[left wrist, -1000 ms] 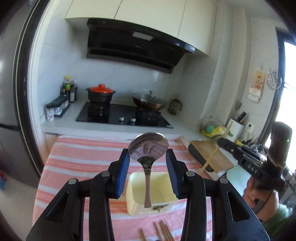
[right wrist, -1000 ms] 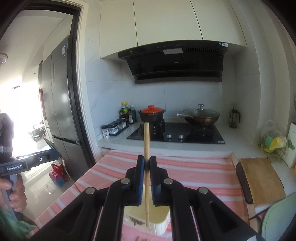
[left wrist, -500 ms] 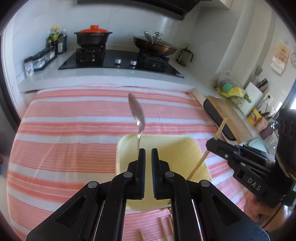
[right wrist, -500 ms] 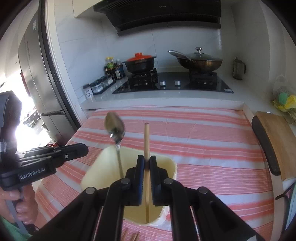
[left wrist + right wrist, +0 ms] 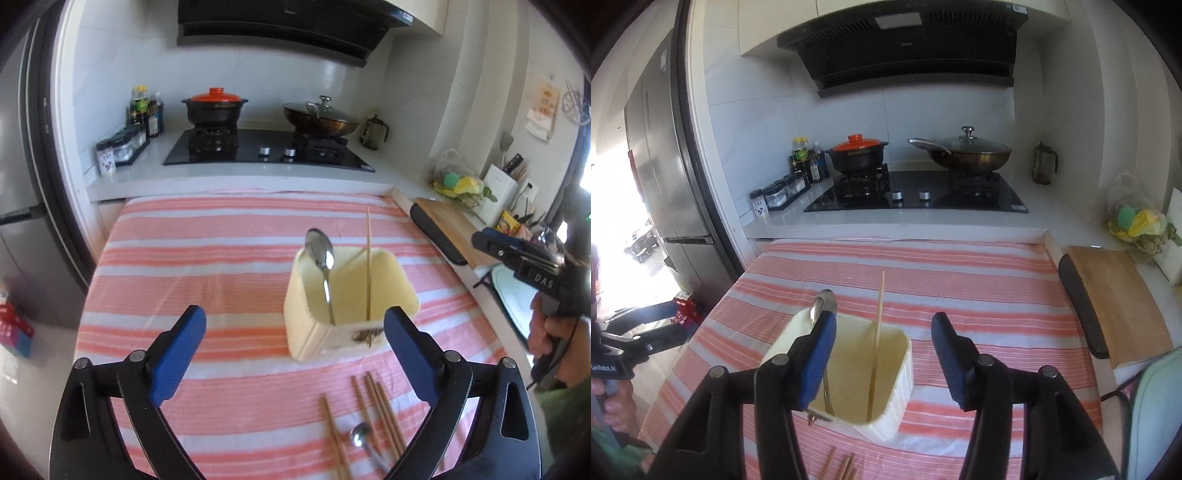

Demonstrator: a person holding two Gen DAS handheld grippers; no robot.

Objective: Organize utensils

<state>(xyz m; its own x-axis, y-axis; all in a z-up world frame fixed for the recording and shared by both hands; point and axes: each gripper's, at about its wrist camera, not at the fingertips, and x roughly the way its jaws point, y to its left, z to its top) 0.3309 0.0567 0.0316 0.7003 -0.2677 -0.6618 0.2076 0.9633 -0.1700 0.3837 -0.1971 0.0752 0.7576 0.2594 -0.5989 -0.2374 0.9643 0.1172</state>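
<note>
Both our grippers hang wide open with nothing between their blue pads. Our left gripper (image 5: 293, 338) sits low over the pink-and-white striped cloth (image 5: 207, 258), its right pad overlapping the near corner of the cream utensil holder (image 5: 314, 325). Our right gripper (image 5: 882, 356) hovers just above the same holder, and its left finger covers most of the spoon's stem from that view.

Inside the holder a metal spoon (image 5: 322, 258) stands bowl-up, leaning toward the left wall, and a single wooden chopstick (image 5: 368, 266) stands upright beside it. On the cloth nearer to us, several loose chopsticks (image 5: 376, 413) lie side by side with a second spoon (image 5: 364, 443) among them, partly hidden behind the left gripper's arm.

Farther out, a wooden cutting board (image 5: 1123, 306) borders the cloth on the right. Beyond the cloth, the black cooktop (image 5: 269, 151) carries an orange-lidded pot (image 5: 216, 109) and a glass-lidded wok (image 5: 321, 118), with seasoning bottles (image 5: 146, 114) to their left.
</note>
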